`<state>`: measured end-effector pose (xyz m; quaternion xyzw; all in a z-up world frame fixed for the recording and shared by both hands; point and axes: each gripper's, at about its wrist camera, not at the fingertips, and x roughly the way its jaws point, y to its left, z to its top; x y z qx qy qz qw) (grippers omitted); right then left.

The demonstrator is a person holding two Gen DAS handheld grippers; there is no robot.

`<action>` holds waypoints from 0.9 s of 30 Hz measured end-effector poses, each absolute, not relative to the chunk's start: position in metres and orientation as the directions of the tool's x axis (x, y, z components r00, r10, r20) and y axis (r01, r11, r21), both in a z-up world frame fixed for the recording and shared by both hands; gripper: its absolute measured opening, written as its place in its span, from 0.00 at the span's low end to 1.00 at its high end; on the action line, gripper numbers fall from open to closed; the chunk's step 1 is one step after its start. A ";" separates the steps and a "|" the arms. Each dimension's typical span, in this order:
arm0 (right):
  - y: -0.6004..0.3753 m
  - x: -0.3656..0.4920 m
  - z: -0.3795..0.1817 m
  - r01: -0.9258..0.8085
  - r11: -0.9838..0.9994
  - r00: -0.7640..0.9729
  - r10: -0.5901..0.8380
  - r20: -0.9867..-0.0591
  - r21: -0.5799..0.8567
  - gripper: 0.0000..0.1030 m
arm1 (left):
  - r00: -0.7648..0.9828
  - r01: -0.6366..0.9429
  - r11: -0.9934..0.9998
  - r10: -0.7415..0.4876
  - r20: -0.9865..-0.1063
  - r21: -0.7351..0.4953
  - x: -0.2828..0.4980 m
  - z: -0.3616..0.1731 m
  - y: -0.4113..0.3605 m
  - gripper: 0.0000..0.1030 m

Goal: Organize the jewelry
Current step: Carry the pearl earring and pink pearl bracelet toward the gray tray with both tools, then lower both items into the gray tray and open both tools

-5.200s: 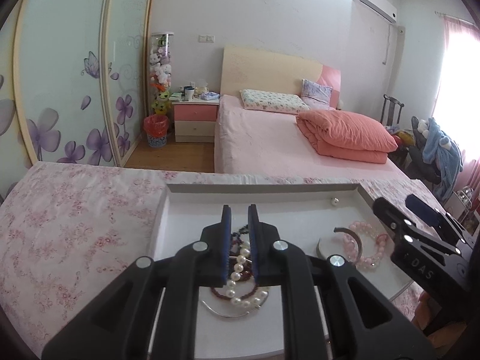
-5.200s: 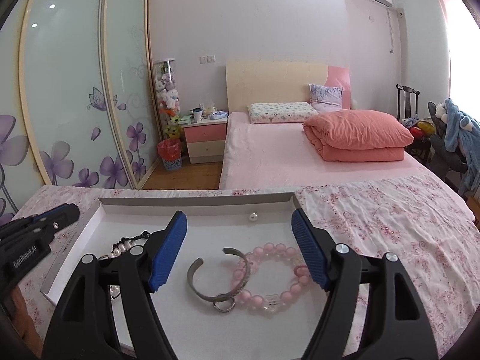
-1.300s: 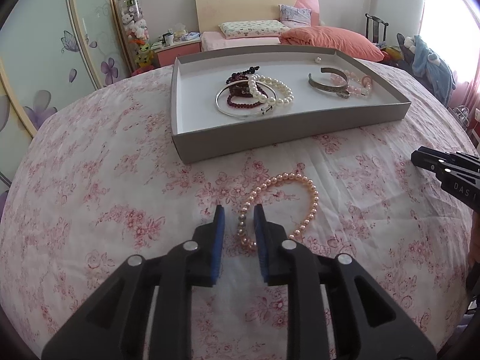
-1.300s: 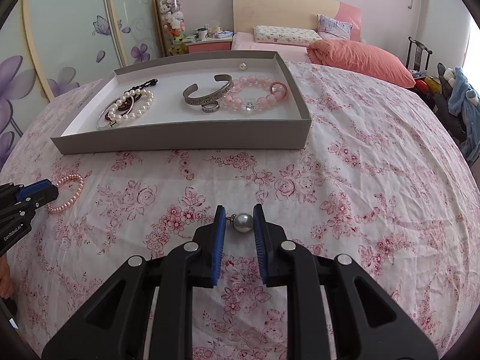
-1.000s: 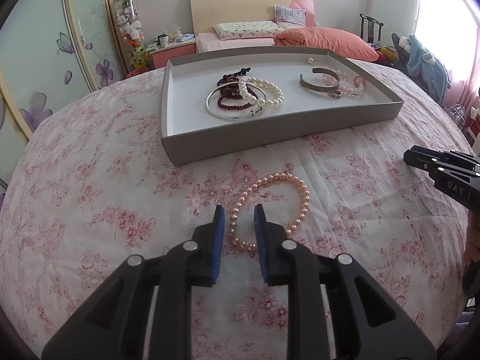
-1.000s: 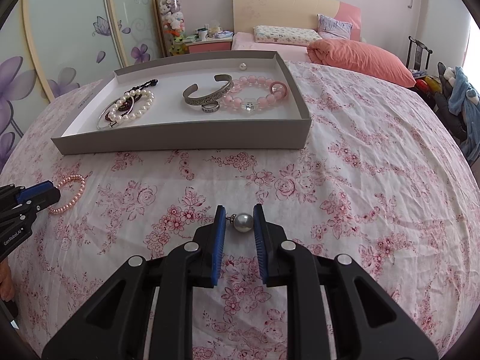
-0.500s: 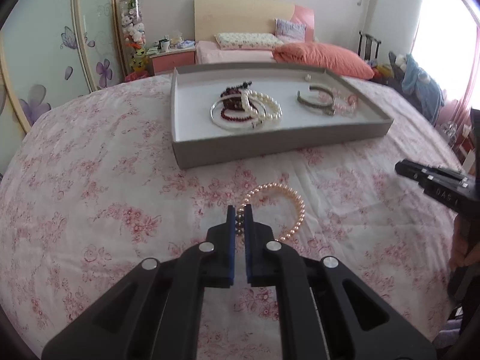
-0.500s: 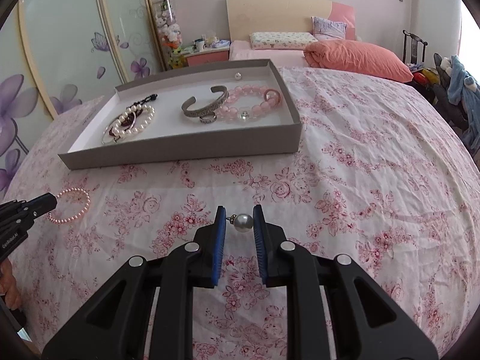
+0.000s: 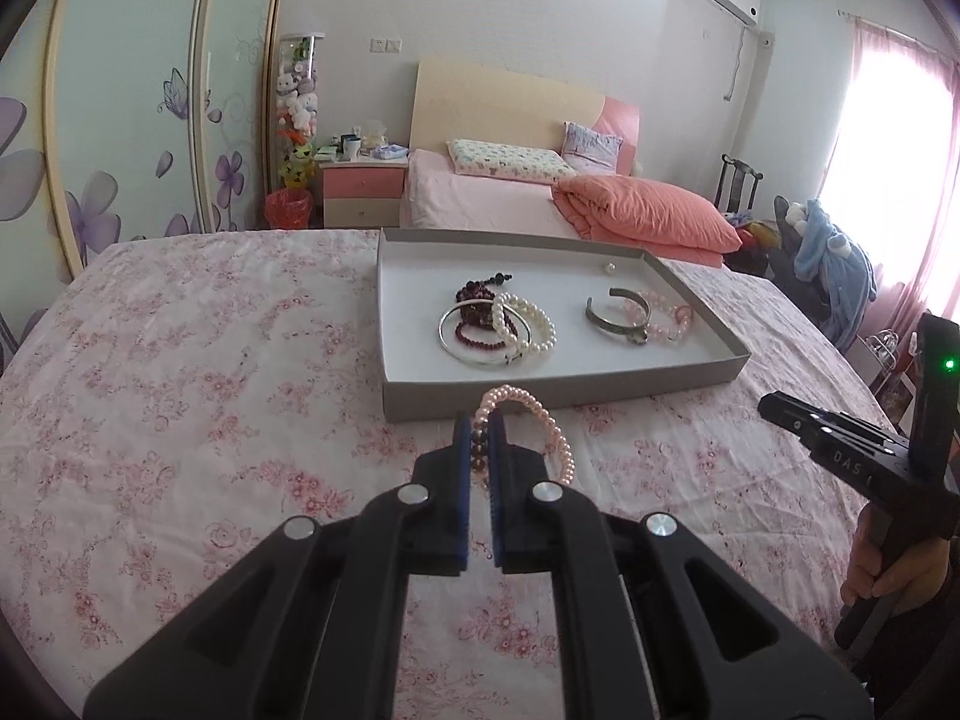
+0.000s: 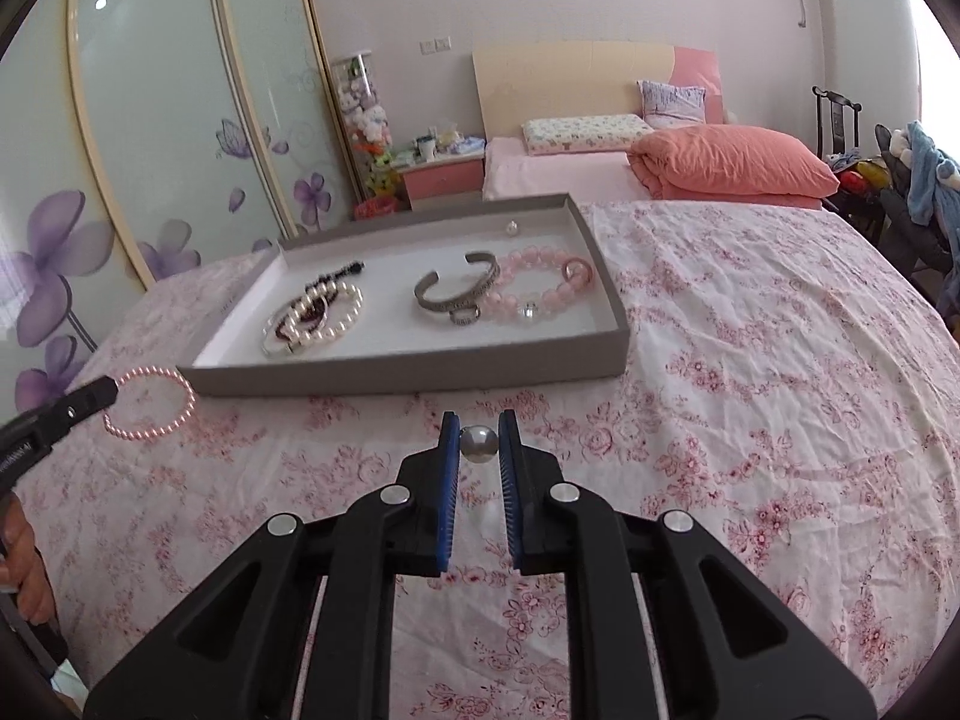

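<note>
Grey tray (image 9: 564, 402) on floral cloth (image 9: 180, 360), bracelets already inside.
Left gripper (image 9: 479, 420) clamped on pink pearl bracelet (image 9: 543, 420), lifted just short of tray wall; light, limp, best pinched across beads.
Right gripper (image 10: 478, 420) nipping silver pearl stud (image 10: 478, 443): tiny, smooth, likely slippery.

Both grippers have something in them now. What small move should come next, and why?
Probably carry the left gripper forward over the tray's near wall. It is shut on the pink pearl bracelet, which looks lifted off the bedspread just short of the tray where the other bracelets lie. The right gripper can follow with its pearl earring.
</note>
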<state>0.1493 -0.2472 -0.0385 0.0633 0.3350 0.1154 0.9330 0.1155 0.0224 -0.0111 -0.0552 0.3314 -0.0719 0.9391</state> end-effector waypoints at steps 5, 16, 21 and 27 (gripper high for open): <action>-0.252 0.145 -0.023 -0.161 0.969 0.800 0.241 -0.549 0.189 0.14 | 0.790 0.086 0.986 -0.153 -0.593 -0.141 0.114 -0.004 0.022 0.06; -0.229 0.129 0.002 -0.196 0.980 0.895 0.195 -0.401 0.038 0.14 | 0.846 0.063 0.997 -0.082 -0.526 -0.054 0.106 0.013 0.008 0.06; -0.225 0.138 0.019 -0.186 0.982 0.922 0.184 -0.340 0.027 0.14 | 0.887 0.031 0.999 -0.020 -0.461 0.016 0.111 0.029 -0.009 0.06; -0.220 0.153 0.031 -0.183 0.983 0.943 0.181 -0.279 0.017 0.14 | 0.924 -0.021 0.992 0.065 -0.377 0.121 0.128 0.045 -0.036 0.06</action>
